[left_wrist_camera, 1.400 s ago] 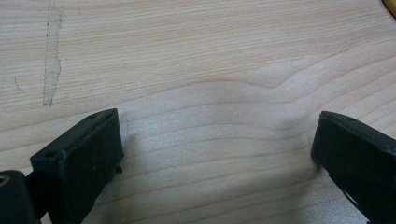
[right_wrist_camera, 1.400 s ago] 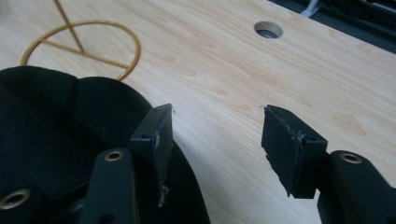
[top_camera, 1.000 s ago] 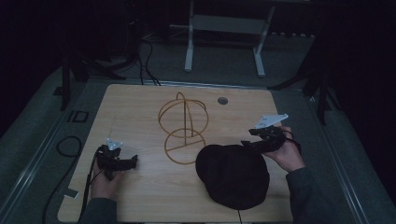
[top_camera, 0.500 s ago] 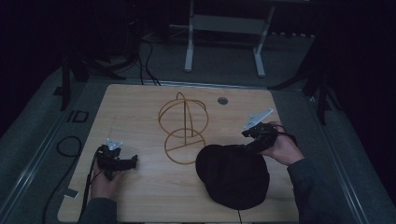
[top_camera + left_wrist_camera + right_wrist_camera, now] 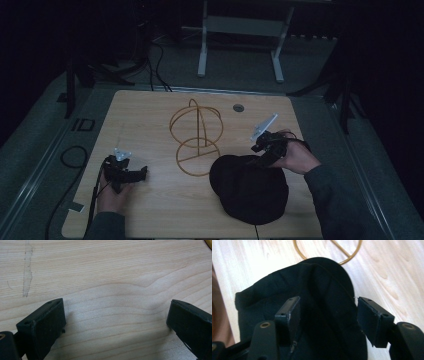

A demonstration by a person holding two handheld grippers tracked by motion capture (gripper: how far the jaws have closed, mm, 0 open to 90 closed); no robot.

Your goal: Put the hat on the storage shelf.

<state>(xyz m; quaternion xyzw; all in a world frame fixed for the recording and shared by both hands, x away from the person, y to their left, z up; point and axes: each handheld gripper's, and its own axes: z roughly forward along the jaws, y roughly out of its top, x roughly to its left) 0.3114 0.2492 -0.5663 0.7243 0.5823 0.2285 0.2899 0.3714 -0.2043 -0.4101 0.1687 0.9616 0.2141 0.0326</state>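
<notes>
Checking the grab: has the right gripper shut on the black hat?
Open: the right gripper has jaws spread either side of the black hat.

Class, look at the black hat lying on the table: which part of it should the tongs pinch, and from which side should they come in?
Pinch the black hat at its thin far edge, coming from the right, where the right tongs already straddle the cloth with jaws open. That edge looks like a thin fold that the jaws can close across, whereas the domed middle probably offers nothing to pinch. The wire stand sits just beyond, so stay low.
</notes>
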